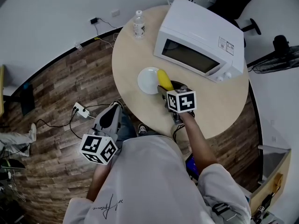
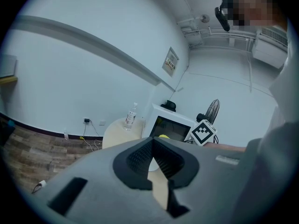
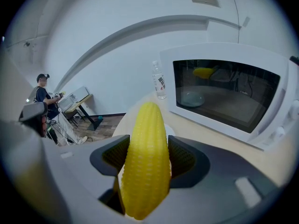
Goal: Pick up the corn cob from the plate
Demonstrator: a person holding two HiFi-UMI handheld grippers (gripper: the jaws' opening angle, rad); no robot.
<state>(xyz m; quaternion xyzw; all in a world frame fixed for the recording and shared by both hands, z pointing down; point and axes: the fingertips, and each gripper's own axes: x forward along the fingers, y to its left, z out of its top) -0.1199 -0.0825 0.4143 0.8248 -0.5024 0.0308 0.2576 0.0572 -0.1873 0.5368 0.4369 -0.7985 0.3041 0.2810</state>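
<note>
White microwave (image 1: 201, 41) and water bottle (image 1: 138, 24) stand on round table (image 1: 126, 62).

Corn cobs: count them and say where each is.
1. The corn cob is clamped in the right gripper, over the plate's edge; the microwave door only mirrors it.

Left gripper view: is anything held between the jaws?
No, the left gripper shows its pads closed together at the tips, with nothing clamped between them.

Office-like room — bare white walls (image 1: 46, 13), wood floor (image 1: 51, 101), round table (image 1: 126, 55), microwave (image 1: 201, 31), fan (image 1: 280, 59)
</note>
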